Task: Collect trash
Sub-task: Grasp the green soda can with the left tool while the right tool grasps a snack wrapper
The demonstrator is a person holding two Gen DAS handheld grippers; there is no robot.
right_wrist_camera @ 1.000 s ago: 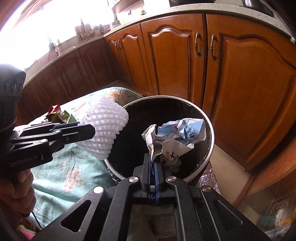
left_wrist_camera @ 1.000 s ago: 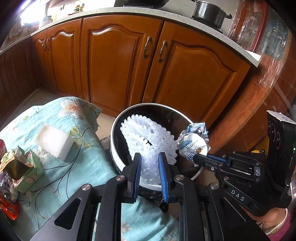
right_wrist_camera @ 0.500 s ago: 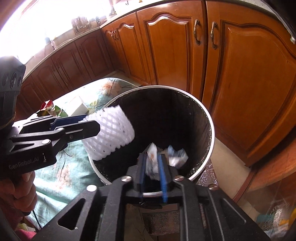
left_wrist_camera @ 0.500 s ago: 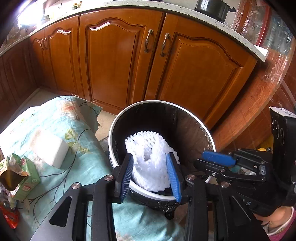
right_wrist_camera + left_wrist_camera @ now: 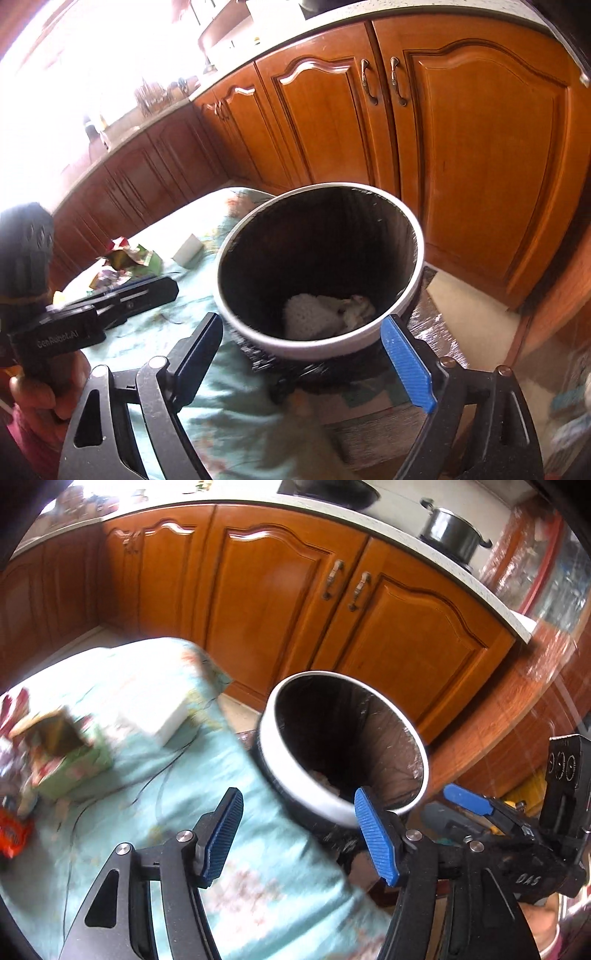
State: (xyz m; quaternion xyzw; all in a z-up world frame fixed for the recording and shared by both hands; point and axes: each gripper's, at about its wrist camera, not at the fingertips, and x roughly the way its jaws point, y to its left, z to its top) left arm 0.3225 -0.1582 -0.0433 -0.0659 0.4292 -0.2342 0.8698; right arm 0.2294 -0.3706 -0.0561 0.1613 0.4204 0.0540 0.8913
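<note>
A black bin with a white rim [image 5: 306,794] [image 5: 321,343] stands against the edge of the table. At its bottom lie the white foam net [image 5: 310,317] and the crumpled paper [image 5: 354,308]. My left gripper [image 5: 297,801] hangs over the table edge beside the bin, its jaws opening with nothing between them. My right gripper [image 5: 301,325] is just in front of the bin, jaws opening wide and holding nothing. On the table lie a green carton [image 5: 70,753], a white block [image 5: 166,720] and a red wrapper [image 5: 11,834].
A teal floral cloth [image 5: 258,886] covers the table. Brown wooden cabinets [image 5: 461,147] run behind the bin, with a pot [image 5: 452,533] on the counter above. A hand [image 5: 40,391] holds the left gripper's handle.
Both grippers opened and let go: the foam net and the crumpled paper fell into the bin. The left gripper swung left, off the bin and over the table edge.
</note>
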